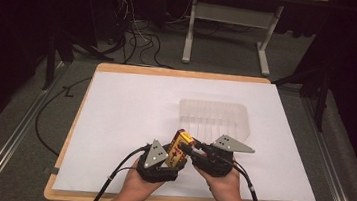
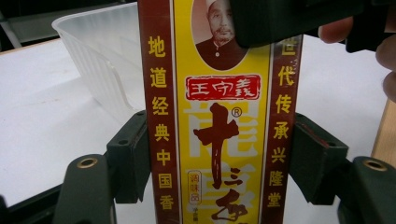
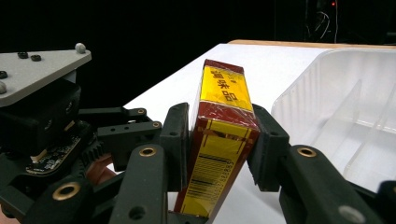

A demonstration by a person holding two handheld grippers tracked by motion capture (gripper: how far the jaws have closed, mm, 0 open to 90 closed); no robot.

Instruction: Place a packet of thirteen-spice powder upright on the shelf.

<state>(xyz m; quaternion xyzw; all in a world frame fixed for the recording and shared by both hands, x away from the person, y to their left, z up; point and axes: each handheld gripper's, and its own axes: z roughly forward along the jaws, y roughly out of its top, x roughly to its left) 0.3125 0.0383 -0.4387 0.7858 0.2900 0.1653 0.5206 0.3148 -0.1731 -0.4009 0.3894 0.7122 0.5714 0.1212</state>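
Both tools hold one thing together: a red and yellow box (image 1: 180, 148) w/ Chinese print, lifted above the bench (image 1: 119, 67), near its front edge. In the high view the box is tilted, its top end leaning toward the clear plastic tray (image 1: 214, 119), which stands just behind on the white sheet (image 1: 130, 105) that covers the bench.

Left tool (image 1: 169, 161): jaws pinch the box on its two long red sides. In the left gripper view (image 2: 219, 154) the box stands upright between the black pads, printed front facing the camera, and both pads touch its edges. The top of the box is partly covered there by the other tool's black body, w/ fingers of the person's right hand at the upper right.

Right tool (image 1: 187, 150): jaws also clamped on the box, but nearer its upper end. In the right gripper view (image 3: 222, 144) the pads press on both faces of the box; the narrow side w/ barcode and the yellow top flap face the camera. The left tool's grey plate and black body are at the left of that view, the tray at the right, apart from the box.

Both the person's hands come in from the bottom edge of the high view, close together, cables trailing back.
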